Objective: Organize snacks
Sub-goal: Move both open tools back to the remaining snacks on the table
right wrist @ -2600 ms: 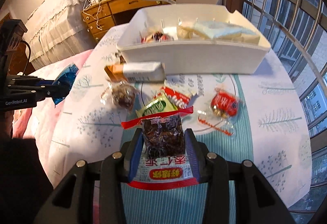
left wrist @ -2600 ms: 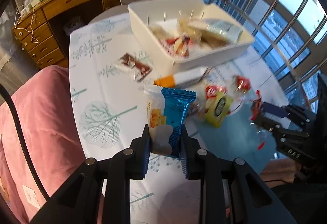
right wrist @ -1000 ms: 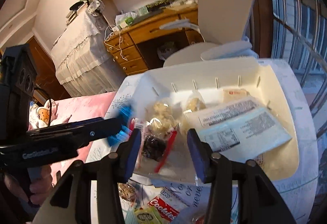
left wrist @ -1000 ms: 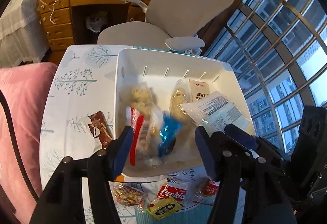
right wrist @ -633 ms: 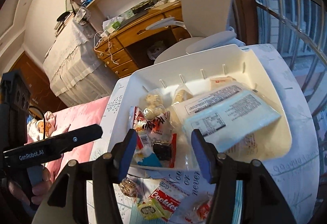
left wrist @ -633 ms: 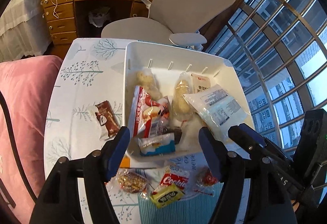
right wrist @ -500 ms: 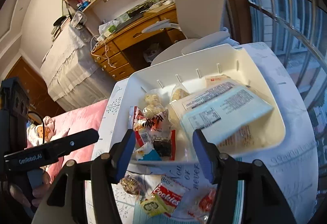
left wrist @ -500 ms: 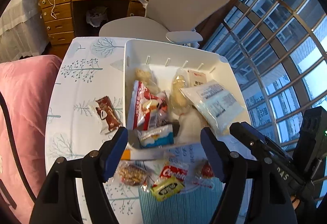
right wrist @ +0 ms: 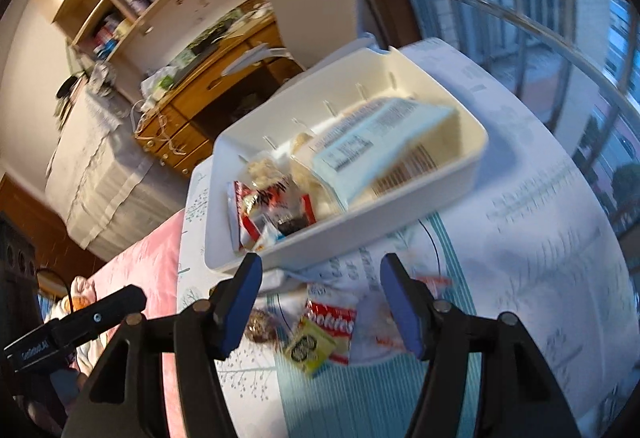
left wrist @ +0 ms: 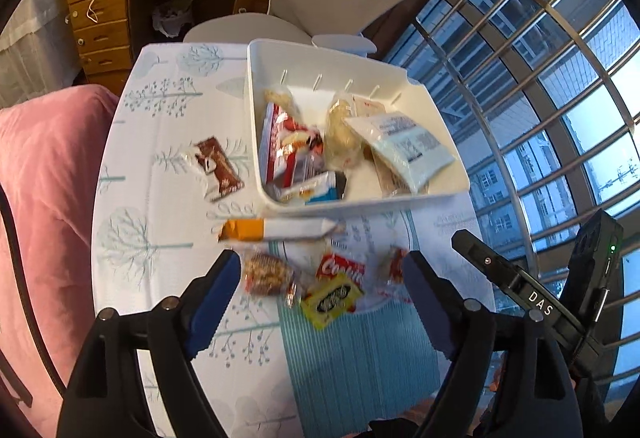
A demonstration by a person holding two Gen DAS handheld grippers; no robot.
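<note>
1. Your left claw (left wrist: 320, 278) and right claw (right wrist: 320, 298) both hang with fingers spread wide, gripping nothing.
2. Loose snacks lie on the bench just beyond the left claw: a yellow square foil packet (left wrist: 332, 296), a red cookie wrapper (left wrist: 342, 270) and a clear bag of brown nuts (left wrist: 266, 274).
3. Further ahead sits the white plastic tub (left wrist: 436, 106), already holding several packs.
4. These packets are likely light, crinkly and slippery; pinch a crimped edge seam, not the puffed middle, to avoid crushing the contents.
</note>
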